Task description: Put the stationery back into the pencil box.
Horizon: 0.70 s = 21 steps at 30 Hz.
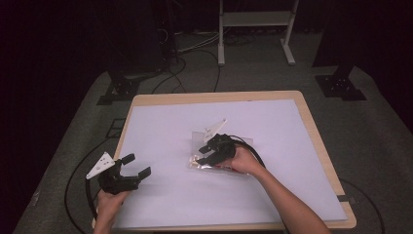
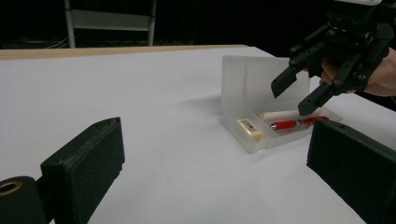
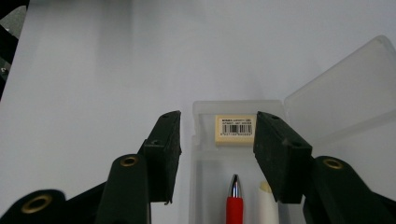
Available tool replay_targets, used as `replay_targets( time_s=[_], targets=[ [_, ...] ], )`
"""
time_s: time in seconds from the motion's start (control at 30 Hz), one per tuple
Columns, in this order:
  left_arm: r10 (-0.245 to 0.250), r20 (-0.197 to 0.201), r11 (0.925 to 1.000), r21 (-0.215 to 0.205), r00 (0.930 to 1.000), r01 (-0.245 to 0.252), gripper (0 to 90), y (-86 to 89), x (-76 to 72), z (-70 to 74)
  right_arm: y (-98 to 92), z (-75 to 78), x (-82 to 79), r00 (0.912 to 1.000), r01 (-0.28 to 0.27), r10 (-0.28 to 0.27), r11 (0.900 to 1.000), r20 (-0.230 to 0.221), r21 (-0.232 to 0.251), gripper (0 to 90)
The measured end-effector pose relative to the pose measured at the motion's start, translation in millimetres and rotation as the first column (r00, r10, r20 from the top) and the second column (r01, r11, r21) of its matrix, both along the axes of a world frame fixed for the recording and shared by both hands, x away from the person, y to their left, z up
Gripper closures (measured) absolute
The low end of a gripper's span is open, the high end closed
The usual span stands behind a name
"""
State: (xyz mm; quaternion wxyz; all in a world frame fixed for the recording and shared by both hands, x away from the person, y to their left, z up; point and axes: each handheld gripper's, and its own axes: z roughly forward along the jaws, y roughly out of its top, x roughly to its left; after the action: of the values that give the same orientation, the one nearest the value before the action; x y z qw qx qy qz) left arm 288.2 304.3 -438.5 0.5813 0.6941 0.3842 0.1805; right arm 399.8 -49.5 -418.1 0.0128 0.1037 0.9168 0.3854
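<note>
The clear case [image 2: 252,100] lies open mid-table with eraser [image 3: 235,129], red pen [image 2: 292,124] and white stick already inside — the right gripper [image 2: 302,91] hovers above, jaws part-open and empty, lid unclosed, while the left gripper [image 1: 132,165] waits wide open.

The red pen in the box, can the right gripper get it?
Probably yes. The box lid stands open, the right gripper hangs open just above, and nothing covers the red pen.
</note>
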Motion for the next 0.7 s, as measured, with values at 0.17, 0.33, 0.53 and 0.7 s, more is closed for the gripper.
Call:
replay_targets(
  time_s=[0.17, 0.33, 0.53, 0.7],
  targets=[
    [-0.006, -0.006, 0.9999, 0.010, 1.0000, 0.006, 3.5, -1.3, 0.2, -2.0, -7.7, 6.0, -4.1, 0.9999, -0.002, 0.002, 1.000, 0.012, -0.003, 49.6],
    [-0.010, -0.006, 0.9999, 0.008, 0.9999, 0.011, 3.5, -2.2, -0.2, -2.2, -16.6, 10.4, -7.2, 0.9998, 0.017, -0.017, 1.000, 0.011, 0.002, 49.6],
    [-0.006, -0.005, 1.0000, 0.006, 1.0000, 0.006, 3.5, -1.6, -0.5, -1.5, -28.1, 10.9, -7.7, 0.9995, 0.028, -0.028, 1.000, 0.015, 0.005, 49.4],
    [-0.009, -0.004, 0.9999, 0.010, 0.9999, 0.009, 3.6, -1.8, -0.4, -1.6, -36.9, 10.4, -8.9, 0.9992, 0.037, -0.037, 0.999, 0.014, 0.009, 49.1]
  ],
)
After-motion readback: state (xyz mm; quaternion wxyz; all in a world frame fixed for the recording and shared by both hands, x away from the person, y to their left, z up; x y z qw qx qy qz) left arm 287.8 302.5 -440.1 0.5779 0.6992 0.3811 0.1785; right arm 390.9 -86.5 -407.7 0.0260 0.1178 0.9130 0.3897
